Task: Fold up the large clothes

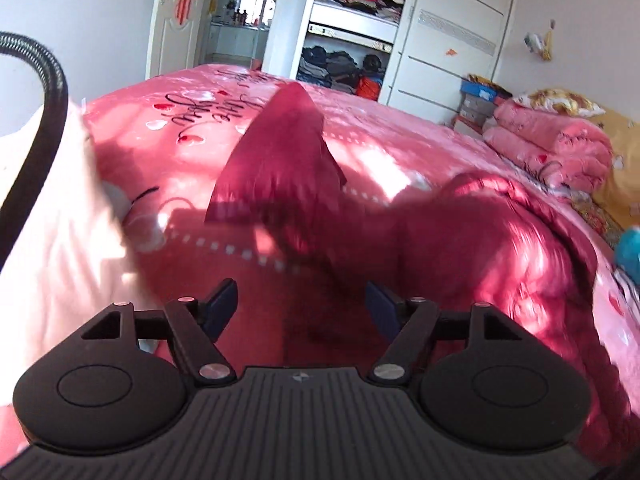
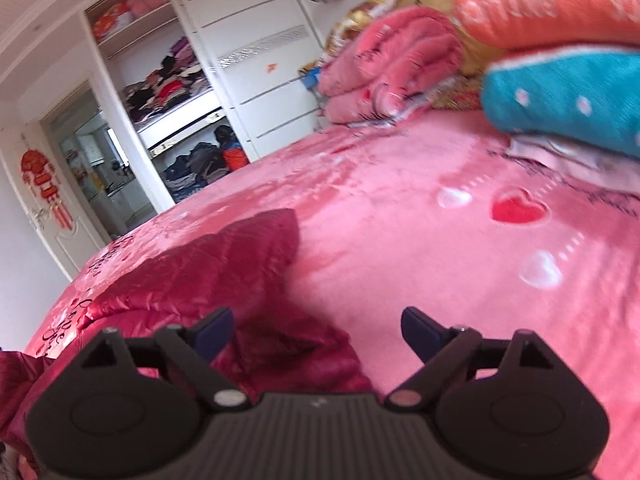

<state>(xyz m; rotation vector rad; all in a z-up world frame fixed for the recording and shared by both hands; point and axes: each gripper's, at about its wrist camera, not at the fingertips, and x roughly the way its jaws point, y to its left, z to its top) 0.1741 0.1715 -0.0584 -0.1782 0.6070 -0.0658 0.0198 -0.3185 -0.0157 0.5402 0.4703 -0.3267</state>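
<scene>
Left wrist view: my left gripper (image 1: pixel 299 307) hangs with its fingers spread and nothing between them, above the dark red quilted jacket (image 1: pixel 460 248) spread over the pink bedspread (image 1: pixel 400 148), one sleeve (image 1: pixel 280 160) stretching toward the wardrobe (image 1: pixel 352 28). Right wrist view: my right gripper (image 2: pixel 316 330) is likewise spread and unloaded, poised at the jacket's (image 2: pixel 192 280) edge, with folded pink blankets (image 2: pixel 384 68) and a teal cushion (image 2: pixel 560 96) well beyond.

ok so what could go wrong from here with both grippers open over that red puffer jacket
1. The red puffer jacket looks shiny and puffy; the open left gripper may pinch only the outer layer and slip.
2. One part sticks up unsupported and could flop back, spoiling the fold.
3. The right gripper hangs over the jacket's edge and the pink bedspread; closing there might catch the bedspread too.
</scene>
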